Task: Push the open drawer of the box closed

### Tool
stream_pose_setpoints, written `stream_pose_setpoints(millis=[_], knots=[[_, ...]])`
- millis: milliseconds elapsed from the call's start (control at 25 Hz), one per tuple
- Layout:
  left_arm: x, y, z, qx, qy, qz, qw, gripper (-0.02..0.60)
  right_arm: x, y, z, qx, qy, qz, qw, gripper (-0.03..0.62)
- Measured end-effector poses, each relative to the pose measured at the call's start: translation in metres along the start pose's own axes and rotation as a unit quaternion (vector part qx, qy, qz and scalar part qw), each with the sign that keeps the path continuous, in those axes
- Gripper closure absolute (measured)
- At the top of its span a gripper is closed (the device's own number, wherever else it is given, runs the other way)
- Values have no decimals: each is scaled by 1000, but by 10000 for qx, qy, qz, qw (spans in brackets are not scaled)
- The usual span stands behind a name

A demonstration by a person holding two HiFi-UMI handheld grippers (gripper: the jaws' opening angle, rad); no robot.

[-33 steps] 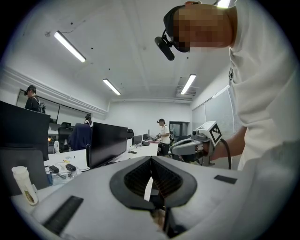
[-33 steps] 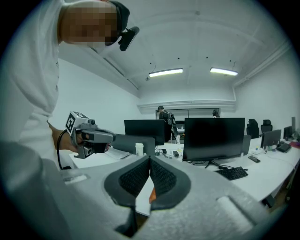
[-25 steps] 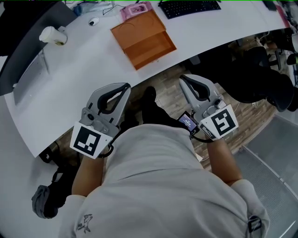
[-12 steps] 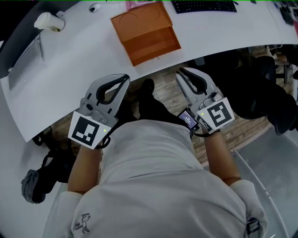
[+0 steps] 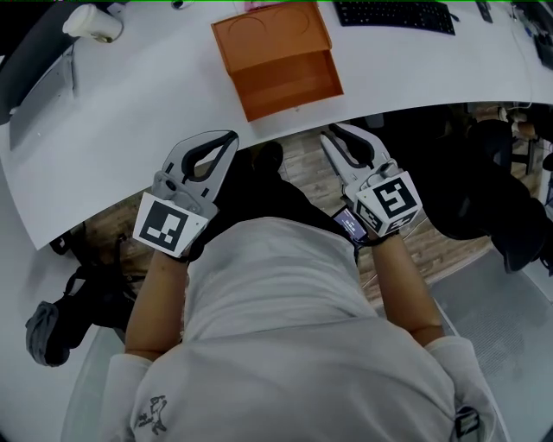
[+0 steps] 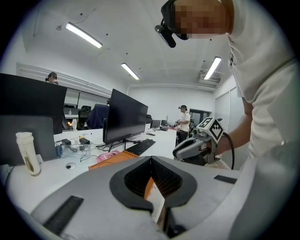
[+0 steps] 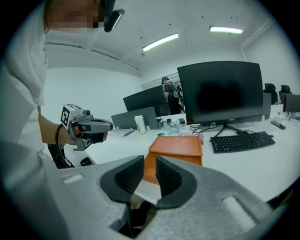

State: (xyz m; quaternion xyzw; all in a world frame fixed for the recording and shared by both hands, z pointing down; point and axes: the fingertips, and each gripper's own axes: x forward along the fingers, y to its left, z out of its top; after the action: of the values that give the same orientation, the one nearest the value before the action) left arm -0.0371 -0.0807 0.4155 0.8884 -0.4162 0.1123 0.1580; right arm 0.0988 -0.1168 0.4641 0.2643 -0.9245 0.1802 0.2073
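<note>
The orange box (image 5: pixel 275 39) stands on the white table (image 5: pixel 138 121), its open drawer (image 5: pixel 294 86) pulled out toward me. Both grippers hang below the table's near edge, in front of my body. My left gripper (image 5: pixel 232 136) is shut and empty, left of the drawer. My right gripper (image 5: pixel 333 131) sits just below and right of the drawer; its jaws are opening with nothing between them. In the right gripper view the box (image 7: pixel 176 147) shows through the gap of the right gripper (image 7: pixel 150 160). In the left gripper view the left gripper (image 6: pixel 151 159) has its tips touching, with the box (image 6: pixel 110 160) beyond.
A black keyboard (image 5: pixel 393 15) lies behind the box to the right, with a monitor (image 7: pixel 220 91) beyond it. A white bottle (image 5: pixel 91 22) and a grey laptop (image 5: pixel 43 82) sit at the far left. A black chair (image 5: pixel 492 198) stands at the right, beside wooden floor (image 5: pixel 302 168).
Both grippers have moved closer to the table edge and the drawer. The right gripper's jaws have parted from shut. The left gripper stays shut.
</note>
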Motion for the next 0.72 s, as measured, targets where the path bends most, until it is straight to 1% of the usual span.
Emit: stream_pose_setpoints(millis=[280, 440, 720], knots=[[13, 21, -24, -200, 99, 124, 9997, 581, 29, -10, -29, 184, 338, 90, 9992, 507], [23, 29, -36, -212, 177, 102, 9996, 581, 45, -18, -46, 296, 529, 122, 9981, 500], [43, 47, -63, -352, 317, 138, 9988, 581, 73, -33, -83, 565, 937, 145, 9939, 495]])
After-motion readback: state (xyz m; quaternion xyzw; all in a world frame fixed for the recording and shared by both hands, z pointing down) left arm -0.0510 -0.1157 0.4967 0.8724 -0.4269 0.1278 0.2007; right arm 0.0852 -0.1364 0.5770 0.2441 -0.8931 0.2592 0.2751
